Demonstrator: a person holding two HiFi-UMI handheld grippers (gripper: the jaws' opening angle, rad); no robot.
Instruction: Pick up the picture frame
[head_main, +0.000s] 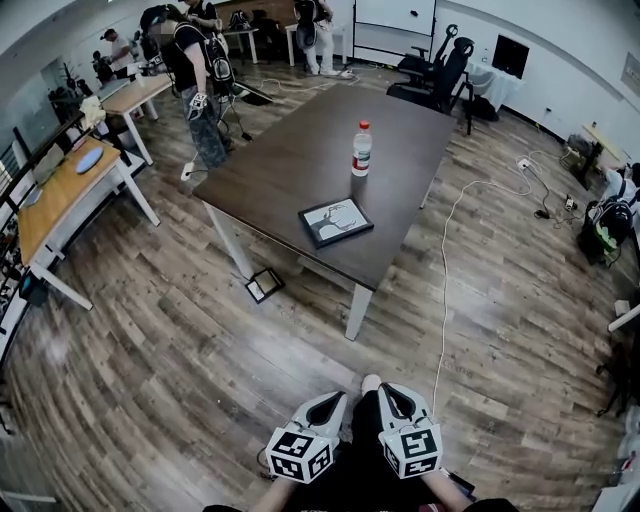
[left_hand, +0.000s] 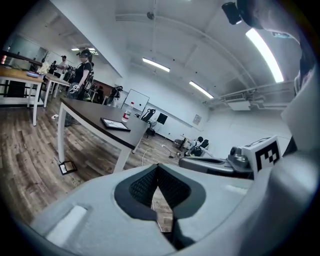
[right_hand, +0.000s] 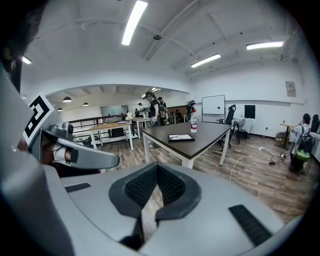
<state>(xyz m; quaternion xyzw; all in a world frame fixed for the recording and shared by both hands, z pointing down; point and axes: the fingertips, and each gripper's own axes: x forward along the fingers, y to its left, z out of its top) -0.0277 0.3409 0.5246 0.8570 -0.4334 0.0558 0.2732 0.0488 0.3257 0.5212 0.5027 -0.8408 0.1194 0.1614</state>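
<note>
Left gripper (head_main: 333, 400), right gripper (head_main: 388, 392) low at 6 o'clock, jaws pressed together, empty. Black-rimmed rectangular picture frame (head_main: 336, 222) flat on dark wooden table (head_main: 290, 160), 12 o'clock, well apart. Step closer, spread jaws, take overhanging-side edge.

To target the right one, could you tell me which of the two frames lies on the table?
The larger frame, near the bottle; the smaller frame lies on the floor.
</note>
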